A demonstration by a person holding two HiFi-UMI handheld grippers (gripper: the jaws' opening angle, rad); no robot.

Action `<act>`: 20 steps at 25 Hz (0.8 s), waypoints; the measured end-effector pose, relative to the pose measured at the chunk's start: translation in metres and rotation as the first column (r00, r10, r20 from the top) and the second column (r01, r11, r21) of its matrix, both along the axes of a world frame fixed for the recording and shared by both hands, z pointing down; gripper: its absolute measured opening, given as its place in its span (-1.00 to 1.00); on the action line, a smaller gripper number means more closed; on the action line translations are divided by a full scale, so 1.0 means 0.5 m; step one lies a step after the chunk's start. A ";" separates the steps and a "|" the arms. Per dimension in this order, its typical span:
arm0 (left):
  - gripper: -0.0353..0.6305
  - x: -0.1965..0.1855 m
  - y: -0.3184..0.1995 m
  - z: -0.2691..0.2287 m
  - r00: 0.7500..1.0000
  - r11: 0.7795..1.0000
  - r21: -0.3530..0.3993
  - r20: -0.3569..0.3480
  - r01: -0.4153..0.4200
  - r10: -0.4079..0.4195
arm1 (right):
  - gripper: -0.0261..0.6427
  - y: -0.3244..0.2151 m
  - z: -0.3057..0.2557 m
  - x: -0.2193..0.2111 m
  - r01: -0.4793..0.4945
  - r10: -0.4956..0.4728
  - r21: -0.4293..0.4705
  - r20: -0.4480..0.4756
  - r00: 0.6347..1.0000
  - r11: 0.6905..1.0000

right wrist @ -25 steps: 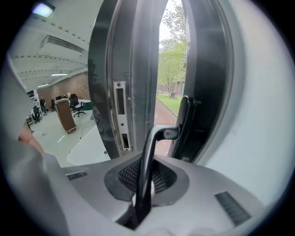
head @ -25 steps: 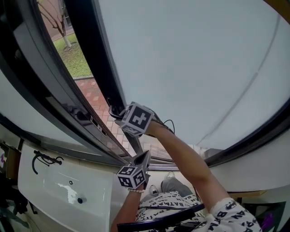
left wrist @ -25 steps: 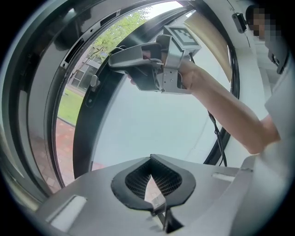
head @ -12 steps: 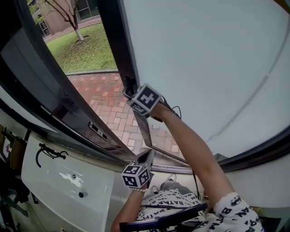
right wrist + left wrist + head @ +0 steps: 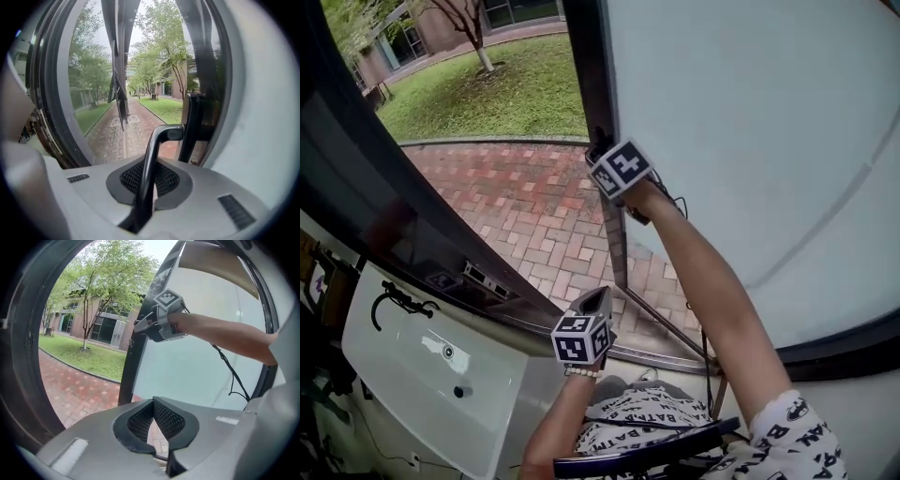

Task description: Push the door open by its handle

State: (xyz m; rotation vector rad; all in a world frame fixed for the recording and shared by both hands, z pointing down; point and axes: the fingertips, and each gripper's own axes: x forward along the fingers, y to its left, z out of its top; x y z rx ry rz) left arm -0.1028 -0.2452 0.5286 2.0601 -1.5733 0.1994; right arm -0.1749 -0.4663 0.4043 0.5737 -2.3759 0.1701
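The door's frosted glass panel in its black frame stands swung outward. Its black lever handle runs up between the pads of my right gripper, which is shut on it. In the head view my right gripper is stretched out at arm's length against the frame edge, and the handle itself is hidden behind it. My left gripper hangs low near the person's body, away from the door. Its pads meet at the tips with nothing between them. The left gripper view shows the right gripper at the door edge.
Red brick paving and a lawn lie outside. The fixed dark door frame curves along the left. A white panel with a black hook sits at lower left. A cable hangs from the right arm.
The door has swung further outward and the gap to the paving has widened. My right gripper has gone up and right with the handle. The left gripper has barely moved.
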 end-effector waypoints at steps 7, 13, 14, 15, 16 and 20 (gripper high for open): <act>-0.94 0.036 -0.028 -0.027 1.000 1.000 0.026 -0.020 0.002 -0.002 | -0.86 -0.138 -0.005 0.068 -0.092 0.092 -0.003 0.015 0.996 0.996; -0.94 0.055 -0.087 0.003 1.000 1.000 -0.008 -0.023 -0.005 0.005 | -0.87 -0.260 -0.009 0.148 -0.183 0.183 -0.014 0.027 0.983 0.983; -0.94 0.062 -0.102 0.012 1.000 1.000 -0.013 -0.023 -0.012 0.012 | -0.87 -0.280 -0.007 0.161 -0.195 0.195 -0.013 0.027 0.980 0.981; -0.94 0.069 -0.118 0.023 0.999 1.000 -0.017 -0.024 -0.021 0.021 | -0.87 -0.299 -0.005 0.174 -0.207 0.207 -0.013 0.030 0.978 0.978; -0.94 0.076 -0.133 0.033 0.999 0.999 -0.020 -0.026 -0.031 0.031 | -0.88 -0.317 -0.003 0.187 -0.218 0.218 -0.013 0.034 0.975 0.976; -0.94 0.102 -0.209 0.067 0.998 0.998 -0.020 -0.034 -0.062 0.062 | -0.89 -0.391 0.000 0.255 -0.266 0.266 -0.004 0.037 0.963 0.964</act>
